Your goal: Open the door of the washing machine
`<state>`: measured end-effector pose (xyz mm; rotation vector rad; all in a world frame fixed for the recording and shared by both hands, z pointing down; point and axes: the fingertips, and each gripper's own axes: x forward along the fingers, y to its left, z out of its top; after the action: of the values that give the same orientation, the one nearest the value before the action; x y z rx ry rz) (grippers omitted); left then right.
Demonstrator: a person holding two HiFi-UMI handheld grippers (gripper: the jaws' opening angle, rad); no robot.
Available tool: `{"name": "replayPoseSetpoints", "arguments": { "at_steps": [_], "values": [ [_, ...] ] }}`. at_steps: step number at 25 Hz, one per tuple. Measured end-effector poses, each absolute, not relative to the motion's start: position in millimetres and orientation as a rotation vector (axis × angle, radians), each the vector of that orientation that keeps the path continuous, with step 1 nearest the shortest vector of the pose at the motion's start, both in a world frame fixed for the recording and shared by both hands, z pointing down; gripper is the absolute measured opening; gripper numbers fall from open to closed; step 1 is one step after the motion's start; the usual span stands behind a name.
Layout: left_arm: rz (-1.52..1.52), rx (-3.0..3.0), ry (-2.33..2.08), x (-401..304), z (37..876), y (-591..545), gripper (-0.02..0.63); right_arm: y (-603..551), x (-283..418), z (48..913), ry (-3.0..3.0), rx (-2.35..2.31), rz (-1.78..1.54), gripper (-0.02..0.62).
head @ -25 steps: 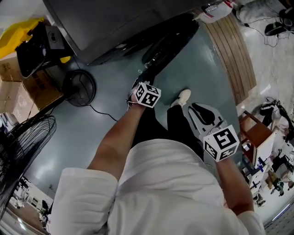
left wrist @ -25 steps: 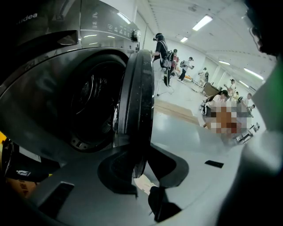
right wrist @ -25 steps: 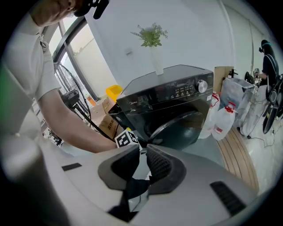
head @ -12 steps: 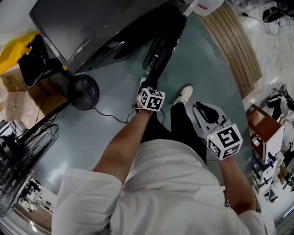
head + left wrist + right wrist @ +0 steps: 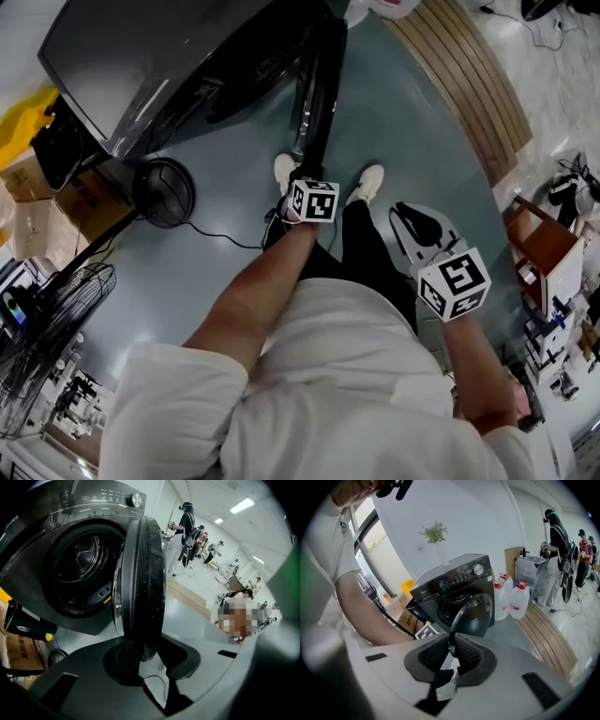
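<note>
The dark washing machine (image 5: pixel 141 66) stands at the top left of the head view, its round door (image 5: pixel 319 84) swung out edge-on toward me. My left gripper (image 5: pixel 302 178) is at the door's outer rim. In the left gripper view the door's thick edge (image 5: pixel 140 573) runs down between the pads of the left gripper (image 5: pixel 149 656), whose jaws are opening; the open drum (image 5: pixel 79 569) shows behind. My right gripper (image 5: pixel 417 220) hangs low at the right, apart from the machine. Seen in its own view, the right gripper (image 5: pixel 451 651) is shut on nothing, facing the machine (image 5: pixel 454 588).
A small floor fan (image 5: pixel 164 192) with its cable, a large fan (image 5: pixel 47 337) and cardboard boxes (image 5: pixel 75 202) lie left of the machine. A wooden platform (image 5: pixel 469 84) runs along the right, with water jugs (image 5: pixel 513 599) beside the machine. People (image 5: pixel 555 531) stand farther back.
The door has swung farther out and now stands nearly edge-on. My left gripper has travelled with its rim; the right gripper shifted along with my body.
</note>
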<state>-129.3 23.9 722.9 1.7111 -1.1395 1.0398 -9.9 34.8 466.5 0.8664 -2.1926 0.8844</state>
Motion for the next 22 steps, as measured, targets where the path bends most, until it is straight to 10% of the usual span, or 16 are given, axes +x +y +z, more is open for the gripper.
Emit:
{"name": "replayPoseSetpoints", "arguments": {
  "at_steps": [22],
  "values": [
    [0.823, 1.509, -1.079, 40.6, 726.5, 13.3, 0.116, 41.8, 104.6, 472.3, -2.164, 0.966, 0.913, 0.054]
  ]
}}
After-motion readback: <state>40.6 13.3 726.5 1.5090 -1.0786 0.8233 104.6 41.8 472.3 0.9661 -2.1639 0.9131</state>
